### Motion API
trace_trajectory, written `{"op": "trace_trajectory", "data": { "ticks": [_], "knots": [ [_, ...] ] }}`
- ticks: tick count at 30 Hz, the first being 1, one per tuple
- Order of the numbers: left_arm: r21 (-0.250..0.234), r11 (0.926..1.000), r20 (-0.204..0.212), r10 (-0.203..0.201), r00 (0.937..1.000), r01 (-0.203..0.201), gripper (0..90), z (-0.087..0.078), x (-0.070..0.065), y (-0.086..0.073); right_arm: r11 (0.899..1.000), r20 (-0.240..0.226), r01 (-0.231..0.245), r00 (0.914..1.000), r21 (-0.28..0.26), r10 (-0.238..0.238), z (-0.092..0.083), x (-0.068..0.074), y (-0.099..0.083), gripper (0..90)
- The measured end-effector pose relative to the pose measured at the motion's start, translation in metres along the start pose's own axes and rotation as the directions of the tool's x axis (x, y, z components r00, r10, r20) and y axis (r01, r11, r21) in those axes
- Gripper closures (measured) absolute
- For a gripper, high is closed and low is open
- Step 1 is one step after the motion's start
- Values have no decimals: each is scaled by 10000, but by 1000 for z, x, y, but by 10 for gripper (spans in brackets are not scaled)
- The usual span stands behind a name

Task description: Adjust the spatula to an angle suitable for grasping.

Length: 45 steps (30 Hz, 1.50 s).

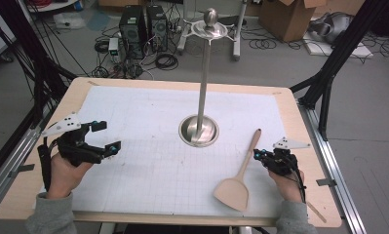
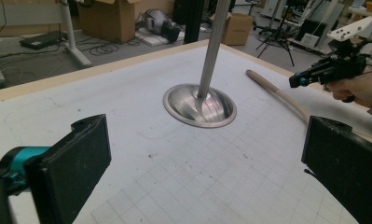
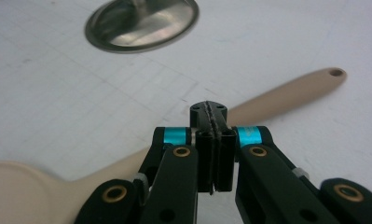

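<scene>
A pale wooden spatula [image 1: 243,168] lies on the white grid mat, blade toward the near edge and handle pointing at the stand. My right gripper [image 1: 257,155] is shut with nothing between its jaws; its tip hovers at the middle of the handle, from the right. In the right gripper view the closed right gripper [image 3: 211,112] sits just over the spatula [image 3: 286,91]. My left gripper [image 1: 108,136] stands open at the left of the mat, empty. In the left gripper view the wide-open left gripper [image 2: 209,149] faces the stand, with the spatula [image 2: 277,93] and the right gripper [image 2: 295,81] beyond.
A steel stand with a round base [image 1: 198,130] and a tall pole [image 1: 203,78] rises from the middle of the mat; its base [image 2: 200,105] [image 3: 141,23] lies just beyond the spatula's handle end. The wooden table edge [image 1: 309,146] runs close to the right hand.
</scene>
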<state>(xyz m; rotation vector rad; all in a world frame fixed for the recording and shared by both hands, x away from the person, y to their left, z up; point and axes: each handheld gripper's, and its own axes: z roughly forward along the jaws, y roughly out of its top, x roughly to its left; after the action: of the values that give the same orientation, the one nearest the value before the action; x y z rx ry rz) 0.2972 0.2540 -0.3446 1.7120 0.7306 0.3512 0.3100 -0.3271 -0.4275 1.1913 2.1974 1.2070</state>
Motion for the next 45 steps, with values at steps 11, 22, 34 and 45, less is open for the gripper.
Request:
{"op": "trace_trajectory", "data": {
  "ticks": [11, 22, 34, 45],
  "knots": [
    [-14, 10000, -81, -23, 10000, 23, 17, -4, 1, -1, 9996, 418, -226, 9989, 139, 220, 10, -21, -2, 900],
    [90, 9999, -175, -81, 9998, 82, 17, -6, 0, -4, 9978, 401, -76, 9992, 665, 49, 26, -29, -2, 900],
    [83, 9999, -363, -100, 9993, 103, 17, -13, 1, -7, 9965, 182, 22, 9998, 832, -38, 35, -31, 2, 900],
    [85, 9999, -445, -134, 9989, 137, 17, -15, 1, -8, 9916, -190, 545, 9984, 1174, -526, 49, -27, 15, 900]
  ]
}}
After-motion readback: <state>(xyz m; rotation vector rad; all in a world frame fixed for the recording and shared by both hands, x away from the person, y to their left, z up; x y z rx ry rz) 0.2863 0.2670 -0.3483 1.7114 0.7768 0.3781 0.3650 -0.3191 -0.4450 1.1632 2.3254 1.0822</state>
